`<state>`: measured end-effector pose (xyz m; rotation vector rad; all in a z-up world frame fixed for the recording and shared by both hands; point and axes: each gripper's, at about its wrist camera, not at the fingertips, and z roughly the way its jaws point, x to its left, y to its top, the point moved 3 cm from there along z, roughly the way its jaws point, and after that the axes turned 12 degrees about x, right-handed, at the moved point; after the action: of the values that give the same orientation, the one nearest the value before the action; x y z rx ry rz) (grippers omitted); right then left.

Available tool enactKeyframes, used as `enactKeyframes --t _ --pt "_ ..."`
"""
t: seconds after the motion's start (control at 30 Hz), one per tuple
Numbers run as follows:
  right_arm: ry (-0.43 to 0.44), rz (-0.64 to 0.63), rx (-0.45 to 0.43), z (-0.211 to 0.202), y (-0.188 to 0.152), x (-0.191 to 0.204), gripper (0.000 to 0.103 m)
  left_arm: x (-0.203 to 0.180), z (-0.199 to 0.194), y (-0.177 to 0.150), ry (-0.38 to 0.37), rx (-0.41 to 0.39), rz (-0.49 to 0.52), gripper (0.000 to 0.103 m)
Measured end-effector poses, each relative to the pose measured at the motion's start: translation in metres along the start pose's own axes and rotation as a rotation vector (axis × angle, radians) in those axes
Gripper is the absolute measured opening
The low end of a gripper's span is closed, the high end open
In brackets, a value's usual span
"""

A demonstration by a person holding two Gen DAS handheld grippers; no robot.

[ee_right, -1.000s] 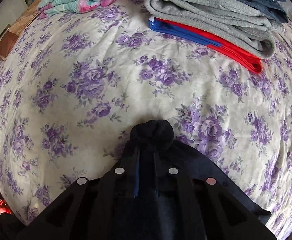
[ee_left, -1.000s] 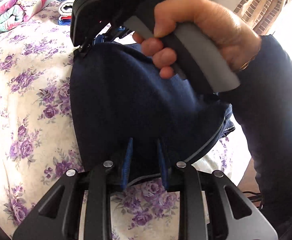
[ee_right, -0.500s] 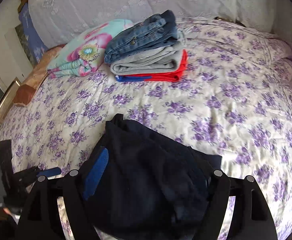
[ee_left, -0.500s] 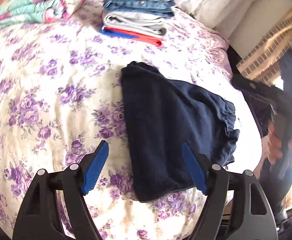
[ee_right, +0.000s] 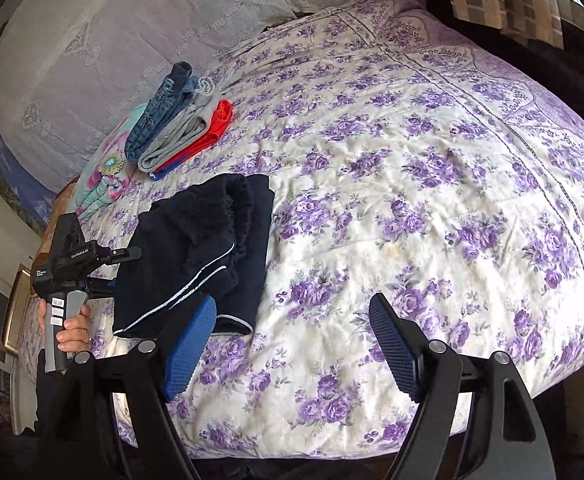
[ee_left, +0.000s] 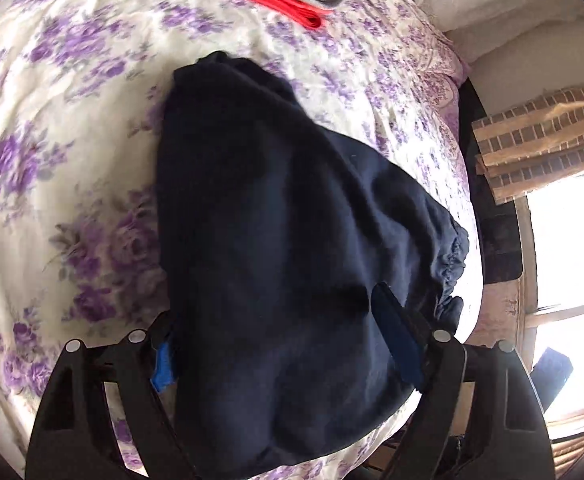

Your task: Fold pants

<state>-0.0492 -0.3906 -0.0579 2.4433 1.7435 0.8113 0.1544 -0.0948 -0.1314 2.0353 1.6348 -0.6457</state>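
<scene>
Pants (ee_left: 292,240) lie folded on the bed (ee_right: 412,160); I've just spread both tongs (ee_left: 287,344) (ee_right: 292,344) wide, releasing them.

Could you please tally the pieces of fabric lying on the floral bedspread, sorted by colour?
Navy folded pants: 1
Blue denim folded jeans: 1
Grey folded garment: 1
Red-and-blue folded garment: 1
Teal-and-pink floral folded cloth: 1
Total: 5
</scene>
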Motion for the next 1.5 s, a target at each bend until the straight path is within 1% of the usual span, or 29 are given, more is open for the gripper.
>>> enactKeyframes --t 0.07,0.13,0.17,0.23,0.27,0.33,0.47,0.5,0.63,0.7,0.8,0.83,0.87,0.9,0.93,0.97,1.0,1.03,1.07,1.1,1.17,1.23,1.3,1.33,1.37,1.4,1.5 --pt "0.058 -0.008 0.041 0.014 0.005 0.006 0.083 -0.01 -0.001 -0.003 0.03 -0.023 0.048 0.079" --pt "0.135 0.006 0.104 0.036 0.013 0.015 0.083 -0.005 0.0 -0.005 0.038 -0.032 0.053 0.074" --pt "0.178 0.031 0.139 0.049 0.017 0.018 0.083 0.001 0.001 -0.005 0.027 -0.028 0.041 0.073" --pt "0.245 0.078 0.2 0.073 0.026 0.023 0.083 0.013 0.003 -0.005 -0.021 -0.008 0.027 0.072" --pt "0.254 0.089 0.219 0.082 0.03 0.027 0.083 0.017 0.004 -0.005 -0.037 -0.001 0.025 0.072" --pt "0.236 0.088 0.235 0.095 0.037 0.035 0.083 0.022 0.007 -0.006 -0.055 0.005 0.036 0.073" --pt "0.219 0.087 0.288 0.118 0.046 0.045 0.083 0.022 0.01 -0.007 -0.071 -0.003 0.072 0.073" --pt "0.217 0.086 0.304 0.124 0.048 0.045 0.085 0.022 0.01 -0.007 -0.076 -0.006 0.077 0.073" --pt "0.242 0.084 0.361 0.151 0.054 0.05 0.089 0.02 0.013 -0.006 -0.08 -0.012 0.1 0.073" --pt "0.248 0.067 0.341 0.158 0.057 0.055 0.1 0.018 0.014 -0.007 -0.072 -0.014 0.109 0.075" --pt "0.209 0.015 0.288 0.159 0.059 0.067 0.099 0.017 0.014 -0.009 -0.059 -0.02 0.113 0.076" --pt "0.18 -0.011 0.262 0.157 0.058 0.07 0.096 0.016 0.014 -0.01 -0.05 -0.023 0.113 0.076" --pt "0.131 -0.041 0.236 0.155 0.056 0.074 0.084 0.013 0.013 -0.012 -0.034 -0.026 0.113 0.075" --pt "0.12 -0.066 0.212 0.151 0.054 0.078 0.076 0.011 0.012 -0.015 -0.005 -0.036 0.111 0.067" --pt "0.121 -0.078 0.192 0.147 0.052 0.079 0.071 0.007 0.01 -0.018 0.029 -0.053 0.11 0.061" --pt "0.132 -0.076 0.179 0.141 0.052 0.078 0.062 0.003 0.006 -0.021 0.06 -0.078 0.112 0.048" --pt "0.142 -0.067 0.171 0.137 0.054 0.077 0.057 -0.002 0.001 -0.024 0.082 -0.105 0.113 0.036" --pt "0.145 -0.066 0.161 0.132 0.055 0.077 0.054 -0.007 -0.005 -0.027 0.096 -0.125 0.117 0.031" --pt "0.15 -0.075 0.154 0.127 0.057 0.08 0.048 -0.012 -0.011 -0.03 0.102 -0.137 0.12 0.024" --pt "0.15 -0.095 0.145 0.121 0.059 0.086 0.044 -0.017 -0.018 -0.031 0.106 -0.143 0.125 0.021" --pt "0.141 -0.157 0.119 0.105 0.066 0.103 0.042 -0.03 -0.033 -0.032 0.129 -0.152 0.149 0.019" --pt "0.149 -0.209 0.092 0.089 0.082 0.124 0.041 -0.042 -0.054 -0.027 0.167 -0.177 0.176 0.019" --pt "0.161 -0.248 0.062 0.074 0.113 0.149 0.041 -0.05 -0.083 -0.012 0.165 -0.198 0.175 0.019" --pt "0.175 -0.258 0.047 0.067 0.133 0.161 0.041 -0.053 -0.101 0.002 0.163 -0.209 0.17 0.019" --pt "0.188 -0.273 0.03 0.059 0.157 0.176 0.041 -0.057 -0.118 0.018 0.168 -0.218 0.165 0.019" --pt "0.197 -0.293 0.01 0.052 0.184 0.192 0.041 -0.063 -0.136 0.038 0.188 -0.229 0.165 0.019" --pt "0.198 -0.341 -0.027 0.049 0.276 0.245 0.041 -0.082 -0.195 0.116 0.279 -0.293 0.139 0.019"
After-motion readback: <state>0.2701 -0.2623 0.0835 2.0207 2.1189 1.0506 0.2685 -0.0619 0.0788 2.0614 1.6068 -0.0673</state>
